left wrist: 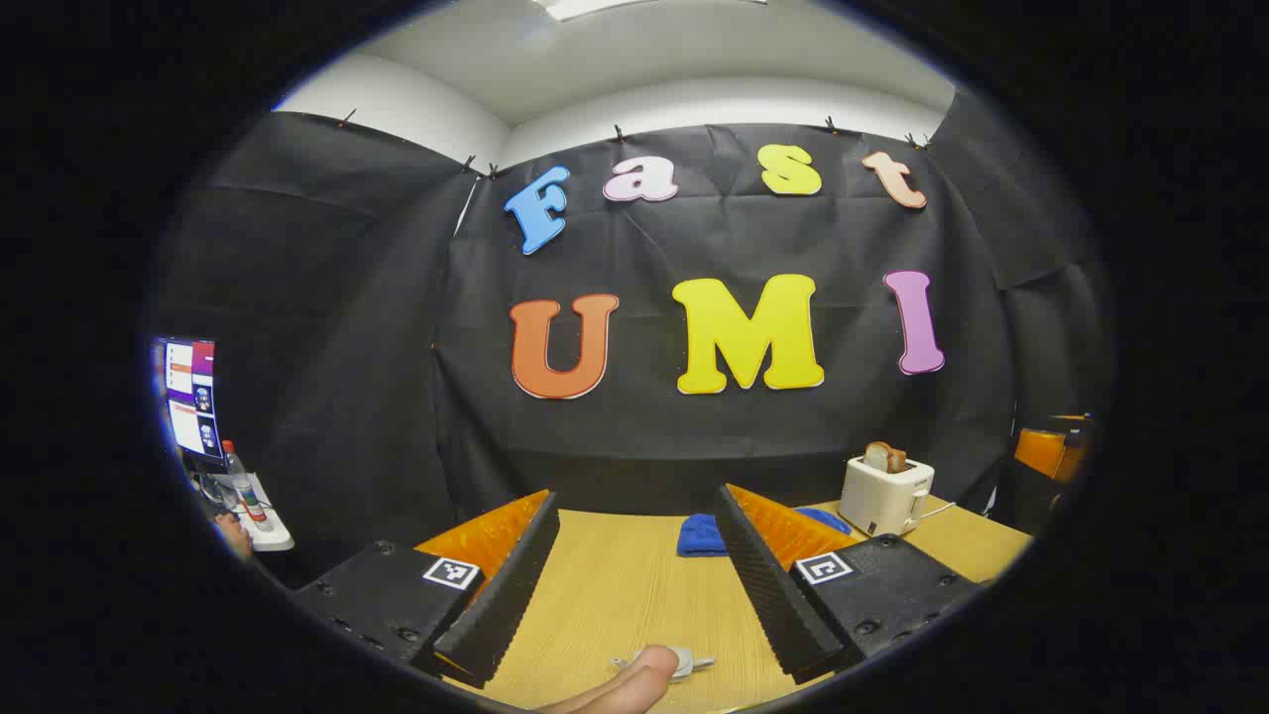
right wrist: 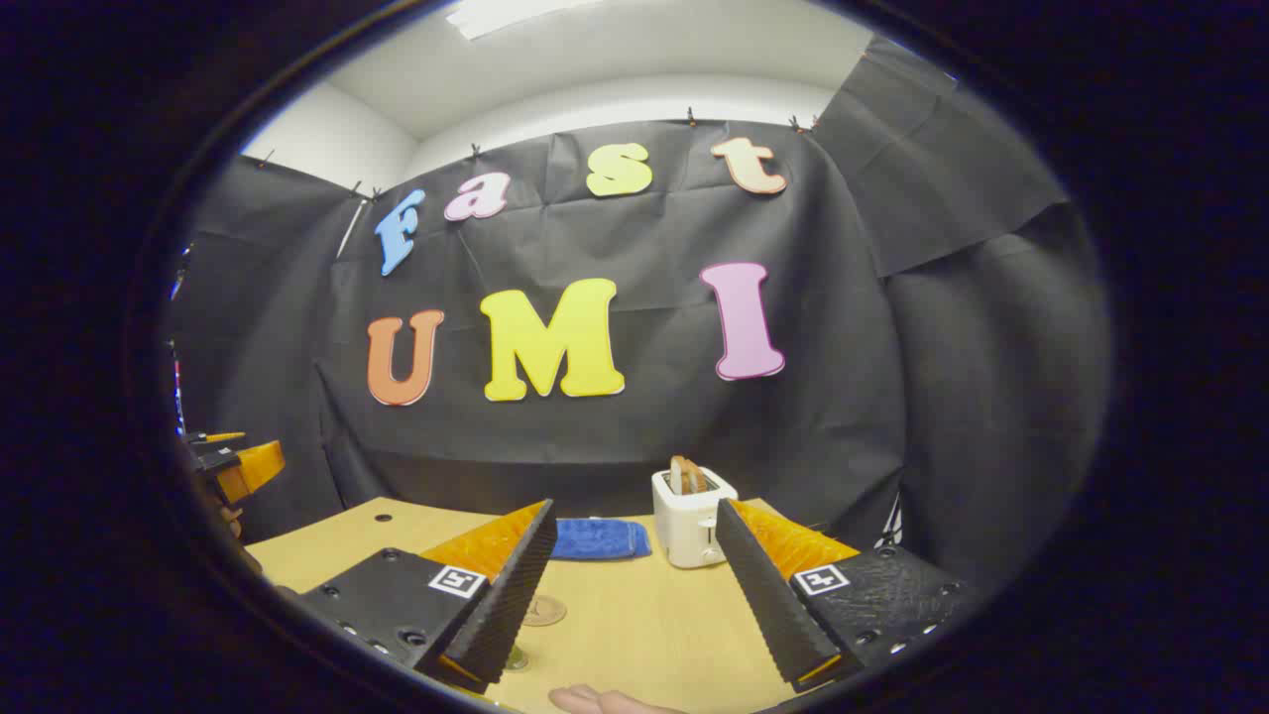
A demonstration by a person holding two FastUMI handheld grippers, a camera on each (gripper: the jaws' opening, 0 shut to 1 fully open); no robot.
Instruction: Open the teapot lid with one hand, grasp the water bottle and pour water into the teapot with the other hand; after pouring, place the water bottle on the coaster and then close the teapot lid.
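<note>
Above wooden table (right wrist: 634, 615), I hold left gripper (left wrist: 634, 585) and right gripper (right wrist: 630, 590), both jaws apart, empty. Teapot, bottle: can't locate; round coaster-like disc (right wrist: 543, 611) near right fingers. Toaster (right wrist: 691, 516), blue cloth (right wrist: 598, 538) behind. Judging nothing started; all steps remain.

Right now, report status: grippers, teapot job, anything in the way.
Left gripper open, right gripper open, both holding nothing. No hold on teapot or bottle yet. Toaster and blue cloth at the table's back edge.
</note>
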